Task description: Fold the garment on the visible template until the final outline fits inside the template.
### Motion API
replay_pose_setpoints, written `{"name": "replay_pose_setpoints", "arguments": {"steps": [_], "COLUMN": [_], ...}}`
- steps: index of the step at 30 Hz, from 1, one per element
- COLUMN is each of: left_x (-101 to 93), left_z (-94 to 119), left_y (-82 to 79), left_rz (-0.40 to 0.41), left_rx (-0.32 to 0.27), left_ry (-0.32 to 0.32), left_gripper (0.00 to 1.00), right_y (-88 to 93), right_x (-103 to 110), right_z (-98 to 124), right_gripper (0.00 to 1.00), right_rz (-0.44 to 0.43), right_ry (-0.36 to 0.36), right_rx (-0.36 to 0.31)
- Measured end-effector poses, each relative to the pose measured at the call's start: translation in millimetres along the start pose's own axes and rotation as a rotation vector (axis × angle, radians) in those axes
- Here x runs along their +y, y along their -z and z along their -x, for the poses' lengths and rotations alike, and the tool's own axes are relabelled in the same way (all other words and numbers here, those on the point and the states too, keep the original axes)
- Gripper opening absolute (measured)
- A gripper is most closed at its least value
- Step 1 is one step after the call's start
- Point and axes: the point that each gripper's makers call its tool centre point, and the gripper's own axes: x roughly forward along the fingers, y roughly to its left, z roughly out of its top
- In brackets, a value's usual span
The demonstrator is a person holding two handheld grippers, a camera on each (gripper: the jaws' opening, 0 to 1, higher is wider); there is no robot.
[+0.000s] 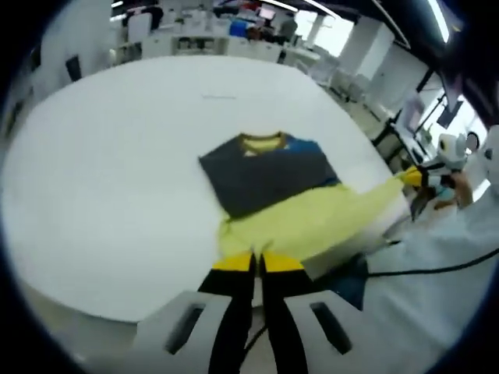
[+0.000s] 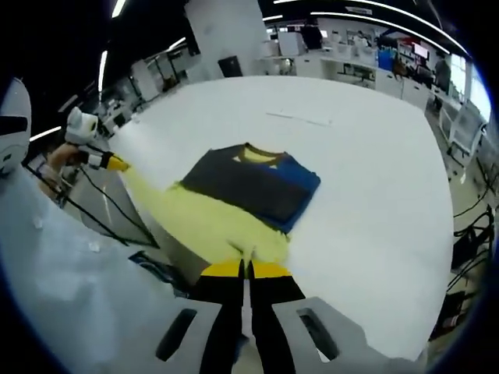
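Just ahead of the left gripper, in the left gripper view, the yellow lower edge of the shirt meets the tips of its jaws, which are pressed together with the fabric pinched between them. The shirt lies on the white surface beyond the jaws — its dark grey and blue upper part is folded flat, with a yellow collar at the far end, while the yellow part stretches back toward the jaws and off to the right. There the other gripper clamps the far yellow corner, pulled out past the surface's edge.

In the right gripper view, the right gripper has its jaws closed on the yellow hem directly in front of them. The shirt spreads forward from the jaws on the white surface, with the dark folded part further on. To the left of the jaws, a yellow strip of cloth runs out to the left gripper, which grips its end — a hand holds that tool.
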Motion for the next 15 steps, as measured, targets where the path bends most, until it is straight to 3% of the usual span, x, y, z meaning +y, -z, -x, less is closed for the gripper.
{"name": "replay_pose_setpoints", "arguments": {"steps": [6,15], "left_x": [7.1,18.2], "left_z": [-6.4,-16.5], "left_y": [-16.3,-41.5], "left_rz": [-0.017,-0.013], "left_rx": [-0.026,-0.085], "left_ry": [-0.026,-0.008], "left_gripper": [0.0,0.0], "right_y": [-13.8,-30.4], "right_x": [-3.0,-17.8], "right_z": [-3.3,-10.6], "right_gripper": [0.03,0.03], "right_rz": [-0.015,-0.048], "right_ry": [-0.006,-0.006], "right_rx": [-0.038,-0.081]}}
